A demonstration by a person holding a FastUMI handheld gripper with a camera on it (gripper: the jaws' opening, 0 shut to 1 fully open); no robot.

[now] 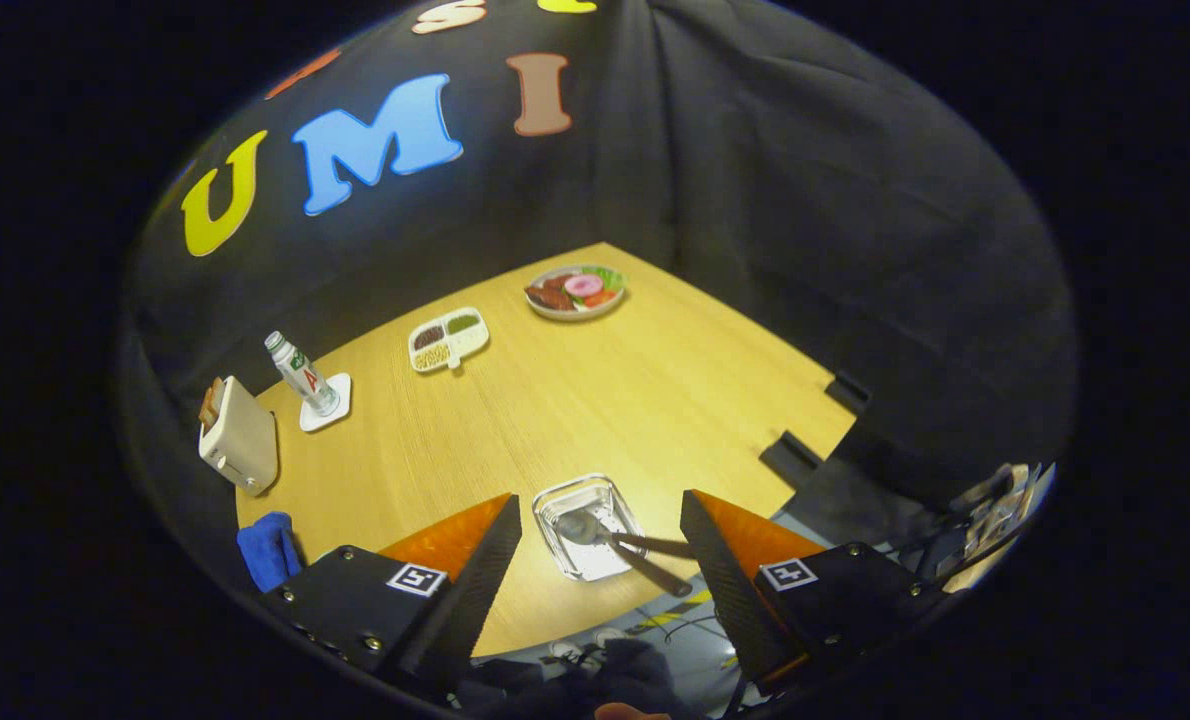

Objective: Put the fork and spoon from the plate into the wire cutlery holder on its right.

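While the jaws gape apart, gripper (600, 560) hovers above plate (559, 497).

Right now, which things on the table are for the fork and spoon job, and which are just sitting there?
For the job:
- clear plate
- spoon on it
- fork, its head hidden
- open gripper

Just sitting there:
- toaster
- bottle
- blue cloth
- divided snack tray
- plate of food

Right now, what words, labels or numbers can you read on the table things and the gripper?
On the bottle: label too small to read.
On the toaster: no text seen.
On the gripper, open, with the plate between its fingers: patterned tags, no words.
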